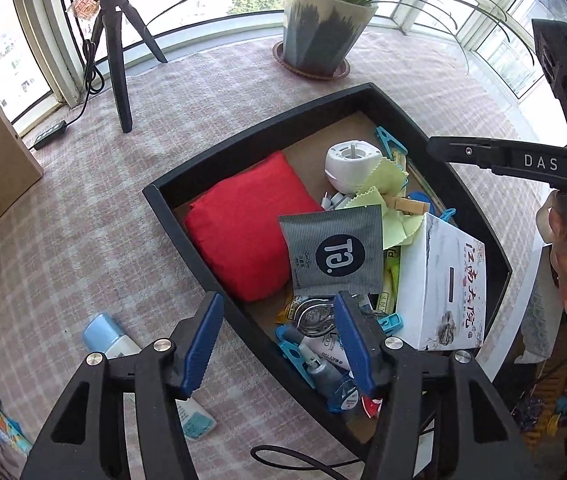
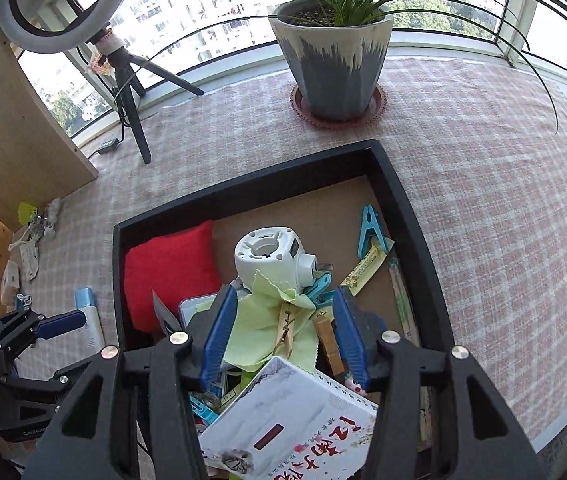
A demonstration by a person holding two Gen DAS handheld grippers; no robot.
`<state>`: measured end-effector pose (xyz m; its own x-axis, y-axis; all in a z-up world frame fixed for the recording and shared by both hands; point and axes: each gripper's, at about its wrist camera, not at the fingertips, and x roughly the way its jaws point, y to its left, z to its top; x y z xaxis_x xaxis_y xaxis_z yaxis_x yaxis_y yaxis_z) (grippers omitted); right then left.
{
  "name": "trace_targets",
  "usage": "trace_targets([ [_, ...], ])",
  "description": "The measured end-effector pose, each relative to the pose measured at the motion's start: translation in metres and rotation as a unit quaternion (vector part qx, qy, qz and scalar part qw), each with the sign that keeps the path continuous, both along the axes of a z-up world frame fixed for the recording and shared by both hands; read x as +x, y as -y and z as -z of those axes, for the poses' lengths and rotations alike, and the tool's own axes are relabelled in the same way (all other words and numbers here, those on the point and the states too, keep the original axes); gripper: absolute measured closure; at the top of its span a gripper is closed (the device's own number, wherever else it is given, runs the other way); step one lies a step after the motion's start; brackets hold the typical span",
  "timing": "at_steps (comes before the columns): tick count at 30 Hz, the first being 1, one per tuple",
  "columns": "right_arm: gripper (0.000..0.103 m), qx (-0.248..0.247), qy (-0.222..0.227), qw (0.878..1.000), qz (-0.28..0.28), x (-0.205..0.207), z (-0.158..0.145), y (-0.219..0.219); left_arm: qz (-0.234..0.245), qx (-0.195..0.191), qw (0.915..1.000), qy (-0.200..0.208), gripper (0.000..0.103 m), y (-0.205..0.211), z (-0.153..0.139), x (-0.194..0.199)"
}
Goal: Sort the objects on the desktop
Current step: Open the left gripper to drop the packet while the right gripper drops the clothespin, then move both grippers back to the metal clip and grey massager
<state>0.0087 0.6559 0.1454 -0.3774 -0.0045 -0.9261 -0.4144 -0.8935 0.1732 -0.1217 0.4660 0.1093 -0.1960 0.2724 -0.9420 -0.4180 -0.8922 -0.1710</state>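
A black tray [image 1: 171,222] [image 2: 415,216] on the checked tablecloth holds a red pouch [image 1: 243,224] [image 2: 167,272], a white round device [image 1: 349,164] [image 2: 271,256], a green cloth [image 1: 383,184] [image 2: 267,320], a grey sachet [image 1: 335,254], a white printed box [image 1: 443,284] [image 2: 295,420], blue clips and wooden pegs. My left gripper [image 1: 279,344] is open and empty over the tray's near left rim. My right gripper [image 2: 287,340] is open and empty above the green cloth; it also shows in the left wrist view [image 1: 523,160].
A potted plant [image 1: 323,24] [image 2: 335,56] stands behind the tray. A black tripod [image 1: 117,48] [image 2: 131,84] stands at the back left beside a wooden board [image 2: 15,128]. A pale blue and white tube [image 1: 111,340] [image 2: 89,316] lies left of the tray, with small packets further left.
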Motion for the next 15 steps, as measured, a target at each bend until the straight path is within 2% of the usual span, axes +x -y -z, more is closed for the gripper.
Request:
trace_targets([
  [6,0.054,0.004,-0.002,0.999,-0.036,-0.018,-0.001,0.026,-0.033,-0.007,0.9994,0.002,0.052,0.04,0.006,-0.002],
  [15,0.054,-0.004,-0.003,0.995,-0.097,-0.063,0.001,0.086,-0.098,-0.015,0.9951,-0.001,0.052,0.131,0.006,-0.01],
])
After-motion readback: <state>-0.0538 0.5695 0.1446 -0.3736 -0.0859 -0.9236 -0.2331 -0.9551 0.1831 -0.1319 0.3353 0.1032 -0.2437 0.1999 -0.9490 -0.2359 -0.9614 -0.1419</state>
